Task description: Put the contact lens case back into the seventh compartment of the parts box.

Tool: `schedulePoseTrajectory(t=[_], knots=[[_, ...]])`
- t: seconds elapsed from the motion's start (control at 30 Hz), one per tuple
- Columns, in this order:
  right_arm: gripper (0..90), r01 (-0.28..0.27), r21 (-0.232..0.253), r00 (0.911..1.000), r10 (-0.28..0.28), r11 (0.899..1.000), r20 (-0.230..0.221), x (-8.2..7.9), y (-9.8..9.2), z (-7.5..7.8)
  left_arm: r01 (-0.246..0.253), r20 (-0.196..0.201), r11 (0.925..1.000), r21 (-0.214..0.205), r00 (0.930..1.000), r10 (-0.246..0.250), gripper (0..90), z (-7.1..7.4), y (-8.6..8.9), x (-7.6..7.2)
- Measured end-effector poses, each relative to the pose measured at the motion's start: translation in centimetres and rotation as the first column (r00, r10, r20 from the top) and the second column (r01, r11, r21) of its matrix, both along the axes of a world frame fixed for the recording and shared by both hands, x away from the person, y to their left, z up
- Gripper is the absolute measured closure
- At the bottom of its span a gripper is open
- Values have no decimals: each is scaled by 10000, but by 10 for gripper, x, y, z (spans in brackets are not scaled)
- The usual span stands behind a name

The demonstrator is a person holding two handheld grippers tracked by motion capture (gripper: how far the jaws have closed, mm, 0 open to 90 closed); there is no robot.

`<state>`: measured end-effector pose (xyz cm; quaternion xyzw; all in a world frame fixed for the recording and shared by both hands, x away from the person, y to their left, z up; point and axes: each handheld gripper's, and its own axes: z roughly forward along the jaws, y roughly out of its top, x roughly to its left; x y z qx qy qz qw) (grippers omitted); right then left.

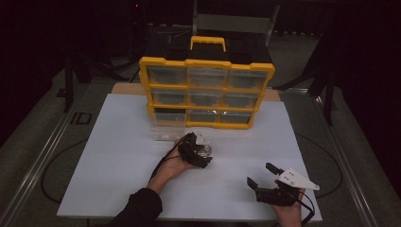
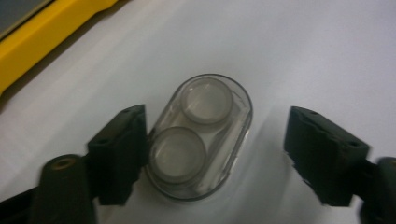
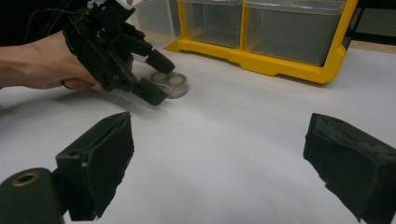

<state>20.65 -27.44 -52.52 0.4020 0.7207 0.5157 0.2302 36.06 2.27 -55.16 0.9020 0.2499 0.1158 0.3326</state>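
Desk (image 1: 118,189) covered in white, dim room around it; that was what I had in front of me from the high view. At its far edge stood a yellow organizer (image 1: 206,92) with three rows of clear drawers and a yellow handle on top. The bottom-left drawer (image 1: 167,126) was pulled forward out of the frame onto the white surface.

My left tool (image 1: 201,150) sat near the middle of the desk, just in front of that drawer, held in my left hand (image 1: 173,166). Its jaws were apart around a small clear oval case (image 2: 200,136) lying flat on the desk. In the left gripper view I saw two round wells inside the case, one behind the other. The jaw on the left of that view touched the case's side; the other jaw stood well clear of it, so nothing was clamped. The right gripper view showed the same case (image 3: 168,83) between the left tool's (image 3: 156,77) tips, near the organizer's (image 3: 261,37) bottom row.

My right tool (image 1: 261,174) hung near the desk's front right corner, well apart from the case, jaws wide and holding nothing, with bare white surface between them.
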Motion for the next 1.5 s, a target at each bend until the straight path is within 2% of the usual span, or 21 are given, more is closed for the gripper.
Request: schedulePoseTrajectory(t=[0.17,0.33,0.5,0.63,0.83,1.17,1.3,1.5], knots=[[83,-8,13,10000,8,10000,-13,0,0,0,-8,-127,9999,-169,9999,6,389,0,4,6],[83,-13,11,10000,13,10000,-20,0,0,0,280,-286,9995,-124,9992,-284,438,1,3,4],[83,-19,-25,10000,18,10000,-65,0,1,-1,330,-374,9994,-57,9987,-332,428,-1,0,8],[83,-14,-6,10000,14,10000,-78,1,1,-1,362,-512,9992,-175,9980,-370,425,-2,-1,11],[83,-59,-57,9999,59,10000,-84,1,2,-1,445,-461,9988,-219,9979,-455,490,-2,-1,11],[83,-69,-74,10000,69,9999,-66,1,1,-1,445,-507,9988,-187,9977,-454,498,-1,-1,12],[83,-33,-1,9999,33,10000,-94,1,0,-1,371,-645,9990,-263,9972,-387,498,1,-1,12],[83,-47,15,9999,47,10000,-91,1,1,-1,406,-476,9987,-304,9980,-420,498,8,-1,8]])
